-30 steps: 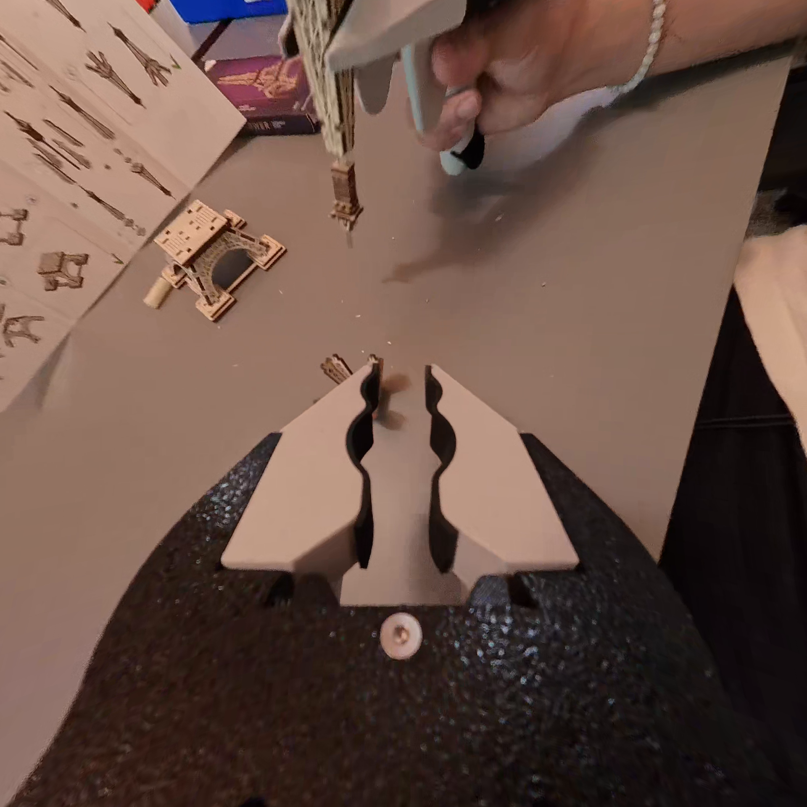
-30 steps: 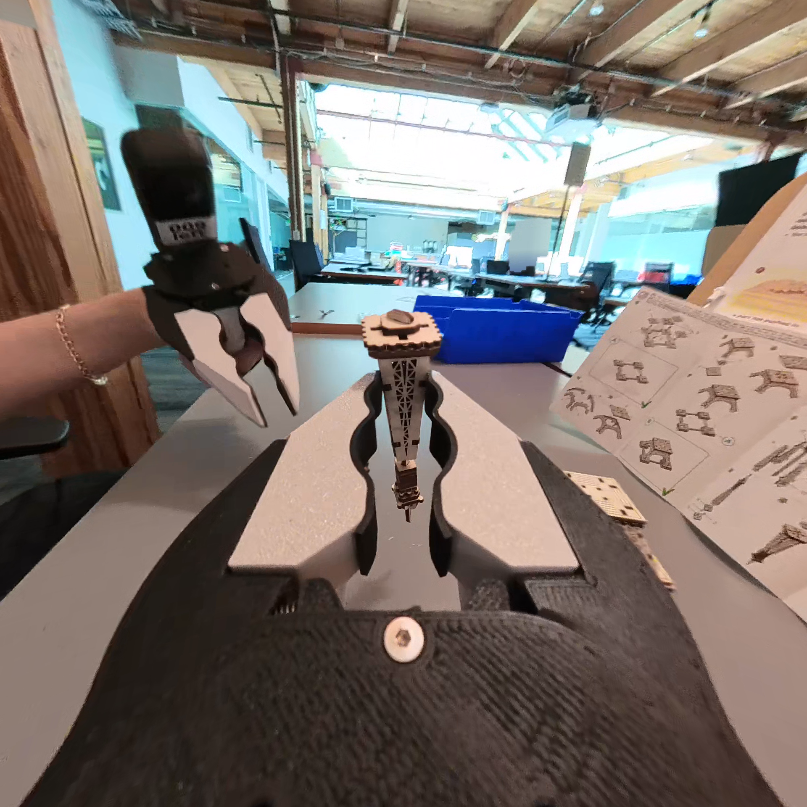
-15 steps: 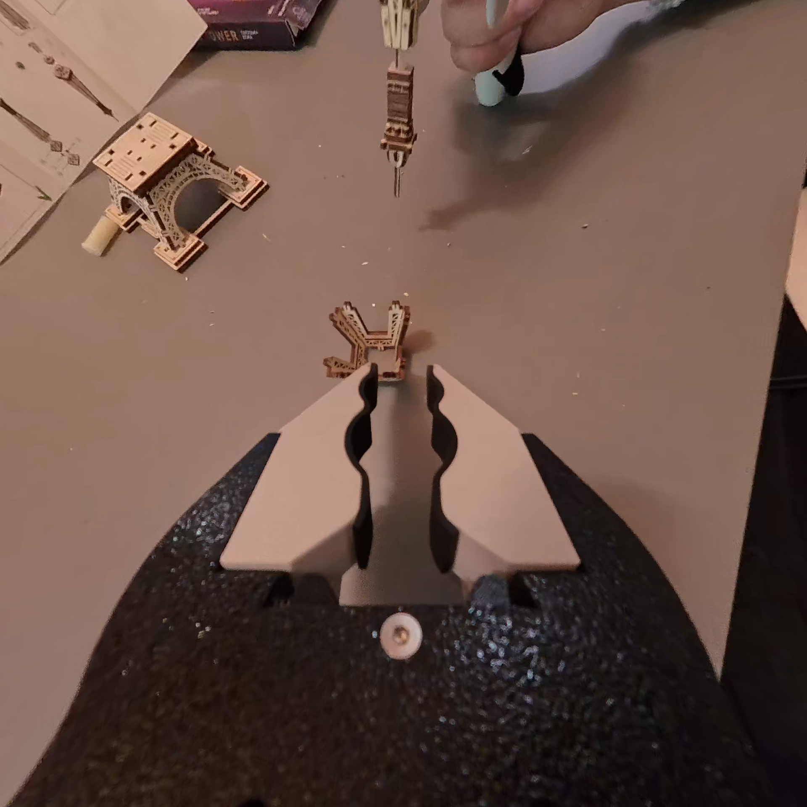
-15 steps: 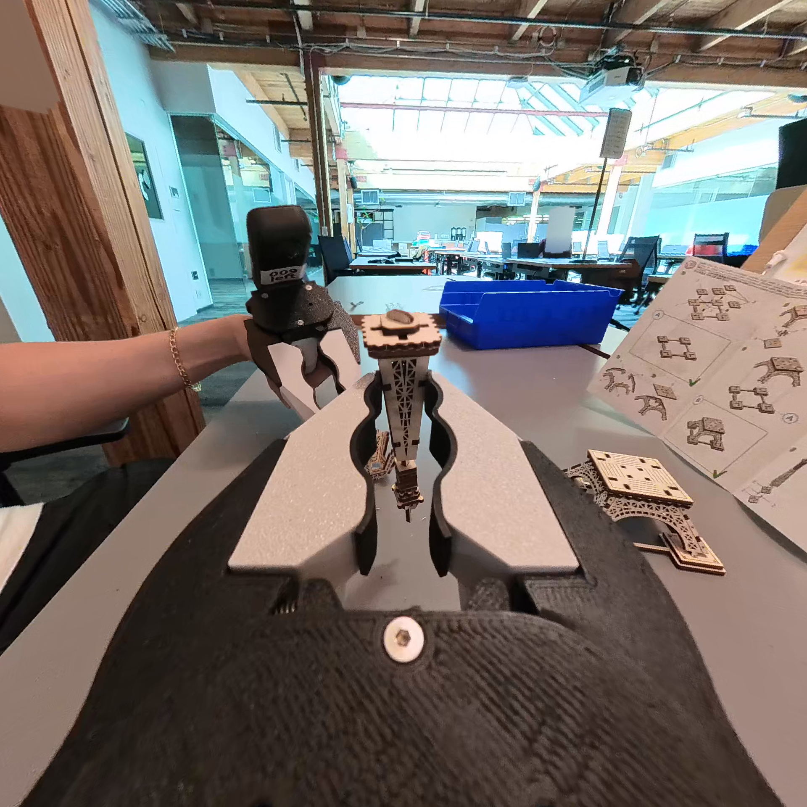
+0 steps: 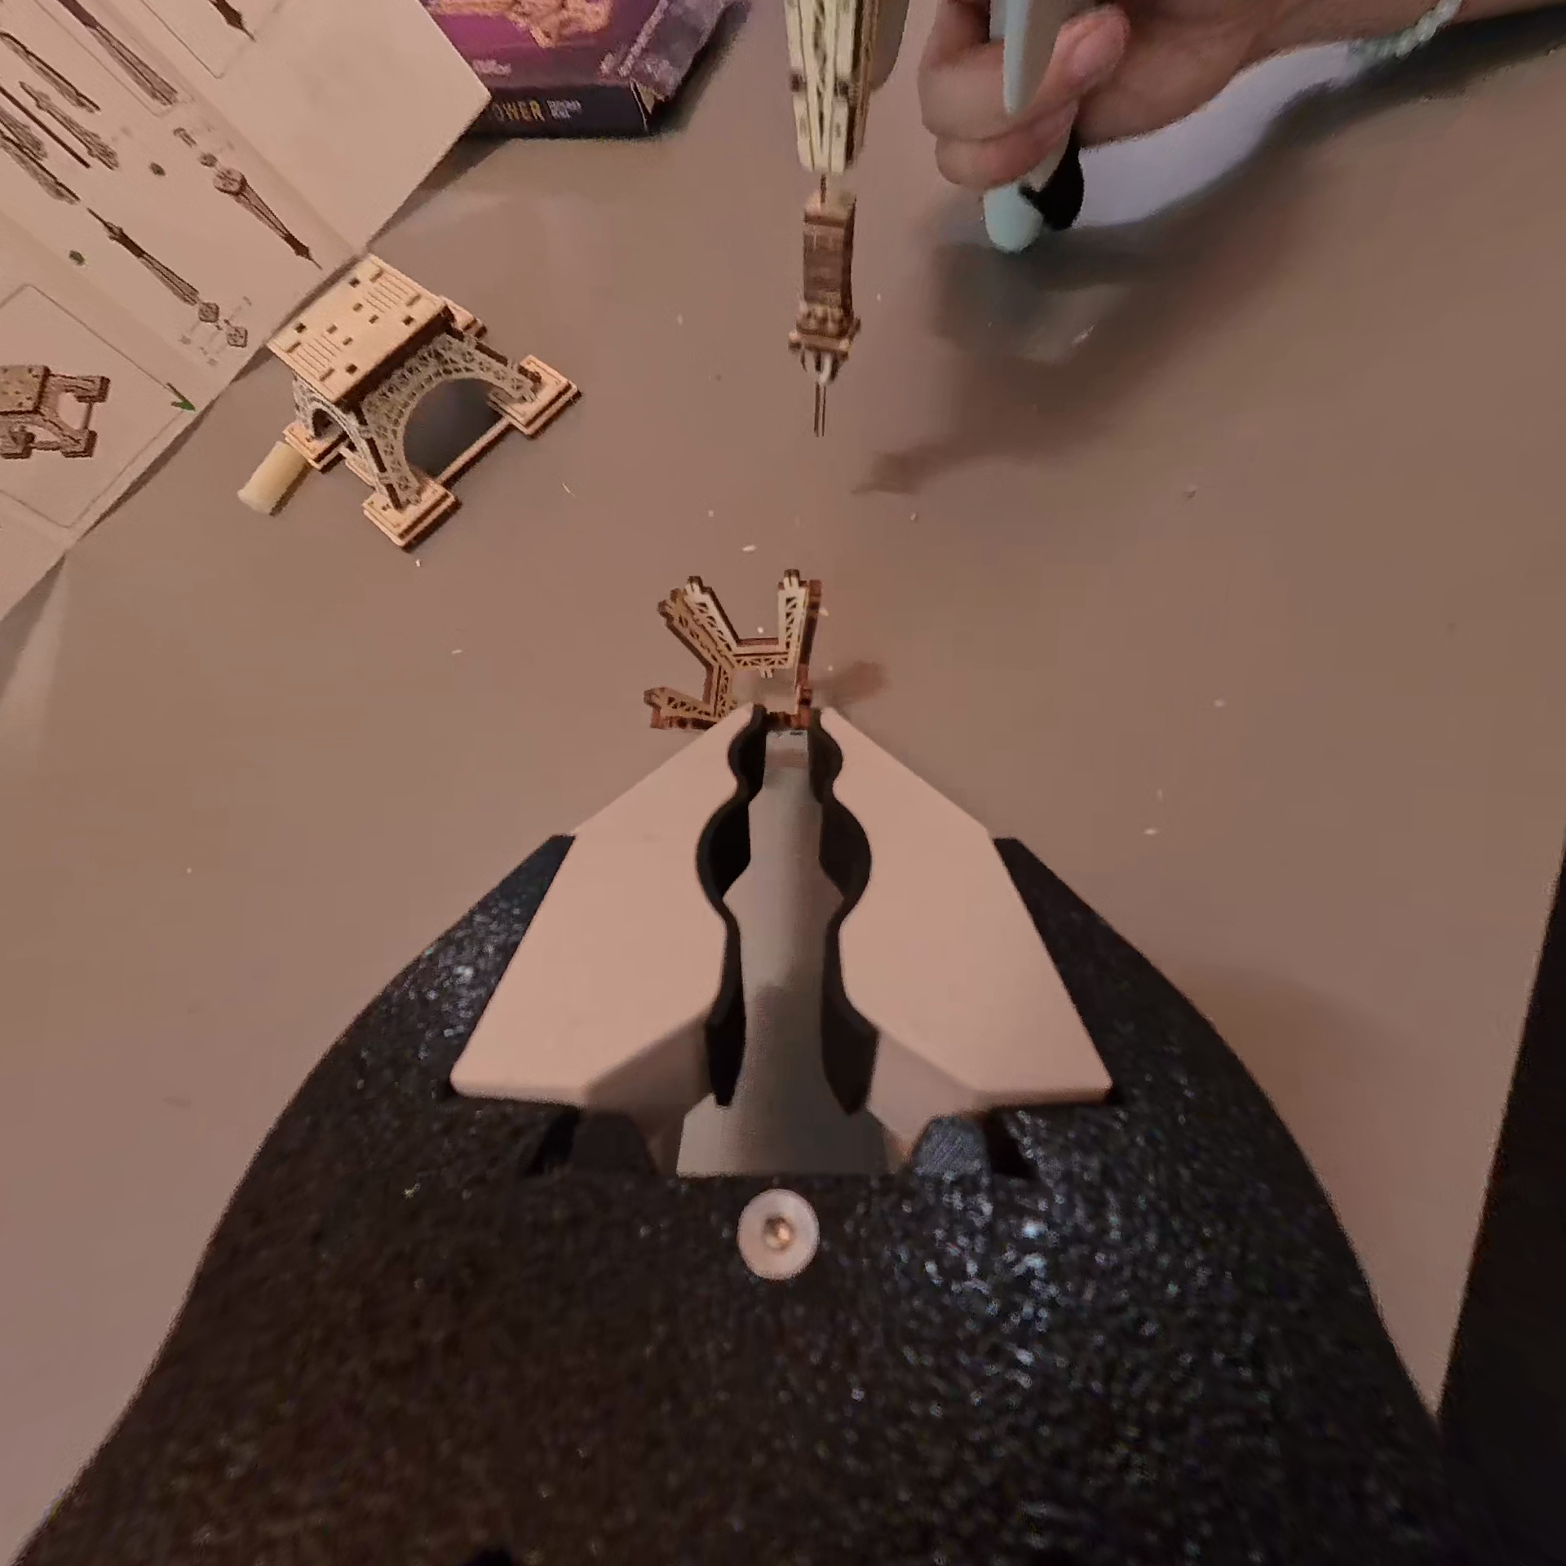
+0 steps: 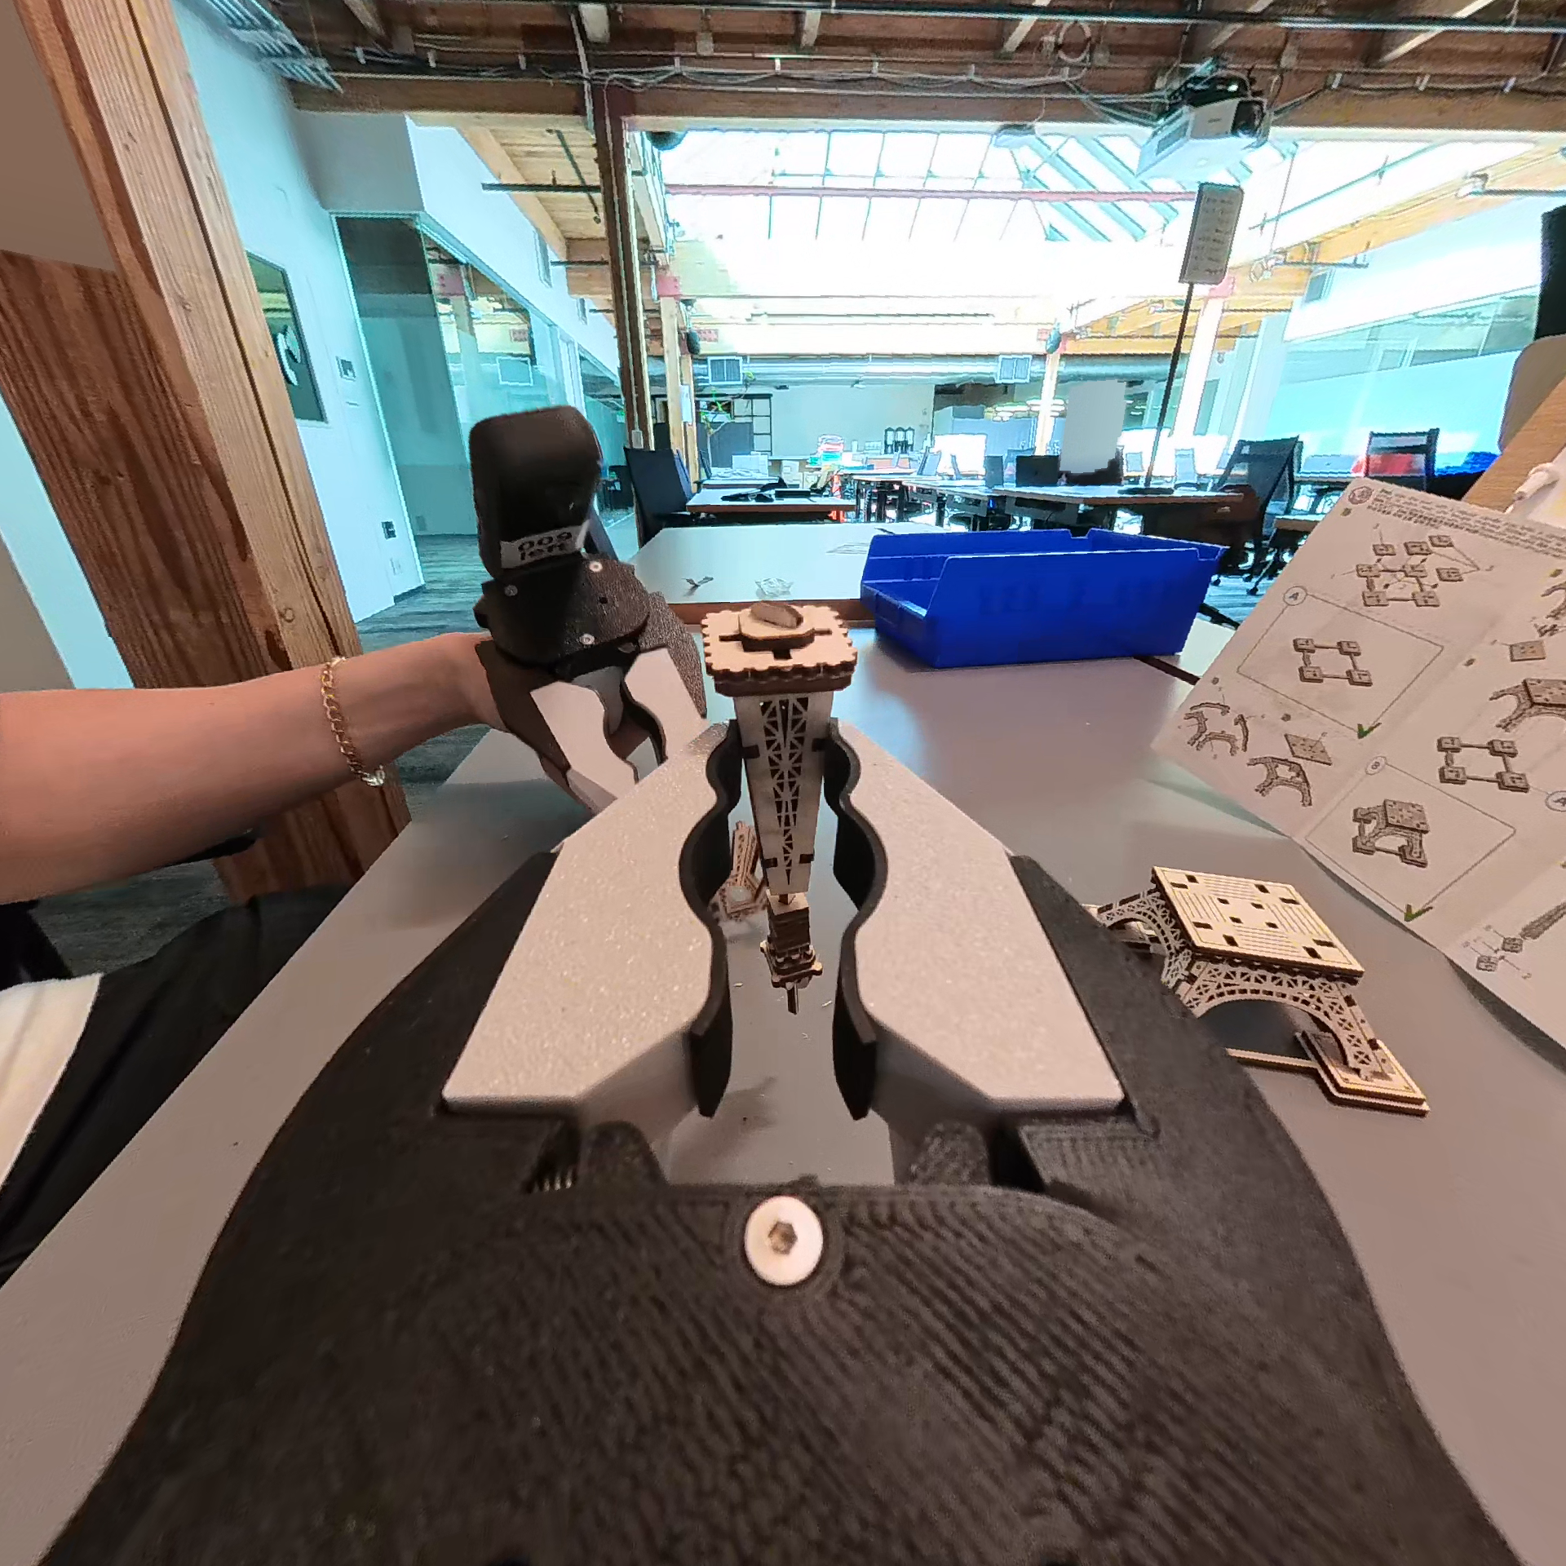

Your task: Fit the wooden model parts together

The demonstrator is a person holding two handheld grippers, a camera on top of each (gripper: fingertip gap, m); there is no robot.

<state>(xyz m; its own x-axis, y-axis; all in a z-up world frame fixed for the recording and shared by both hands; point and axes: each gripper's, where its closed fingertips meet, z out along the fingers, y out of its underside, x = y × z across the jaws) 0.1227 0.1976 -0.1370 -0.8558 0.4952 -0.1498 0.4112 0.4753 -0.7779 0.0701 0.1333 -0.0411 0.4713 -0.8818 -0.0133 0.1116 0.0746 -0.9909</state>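
While upside down, laser-cut latticed wooden spire (image 6: 780,813) tapers to needle tip.

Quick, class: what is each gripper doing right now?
Left gripper: closed on the legged piece, at its tips.
Right gripper: closed on the spire, tip pointing down.

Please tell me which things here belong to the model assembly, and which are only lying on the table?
For the job:
- spire section, clamped upside down in the right gripper
- small legged section, at the left gripper tips
- arched base, standing on the table
- instruction sheet

Lying about:
- blue bin
- purple box
- small pale cylinder beside the base
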